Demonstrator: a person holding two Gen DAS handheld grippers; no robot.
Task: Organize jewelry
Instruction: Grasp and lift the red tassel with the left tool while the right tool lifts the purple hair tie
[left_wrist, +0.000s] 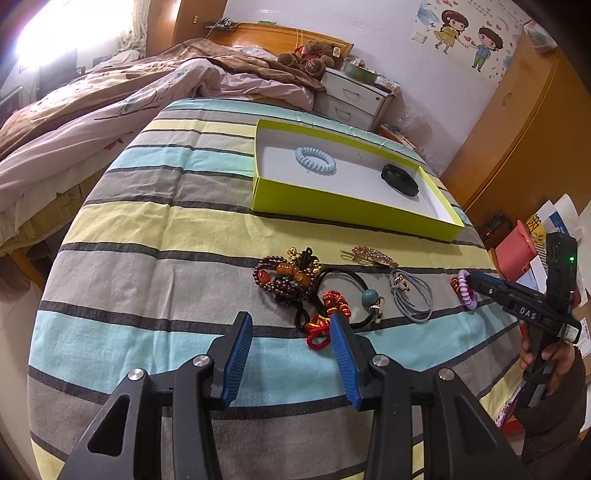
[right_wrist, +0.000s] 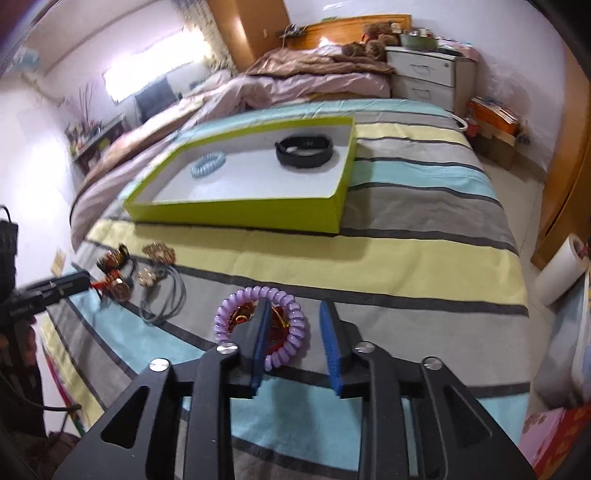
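Observation:
A lime-green box (left_wrist: 351, 211) (right_wrist: 240, 215) lies on the striped bed and holds a pale blue coil tie (left_wrist: 316, 160) (right_wrist: 208, 165) and a black band (left_wrist: 399, 180) (right_wrist: 303, 151). Loose on the sheet are a bead bracelet cluster (left_wrist: 284, 277), a red knot ornament (left_wrist: 328, 317), a black tie with a teal bead (left_wrist: 369, 297), a pink hair clip (left_wrist: 375, 256) and a grey tie (left_wrist: 412, 295). My left gripper (left_wrist: 291, 321) stands open beside the red ornament. My right gripper (right_wrist: 294, 308) is open over a purple coil tie (right_wrist: 293, 332) (left_wrist: 466, 295), one finger inside its ring.
A rumpled pink and brown duvet (left_wrist: 110, 110) covers the far left of the bed. A white nightstand (left_wrist: 351, 98) and a teddy bear (left_wrist: 310, 57) are behind the box. A wooden wardrobe (left_wrist: 517, 129) and a paper roll (right_wrist: 561, 273) stand to the right.

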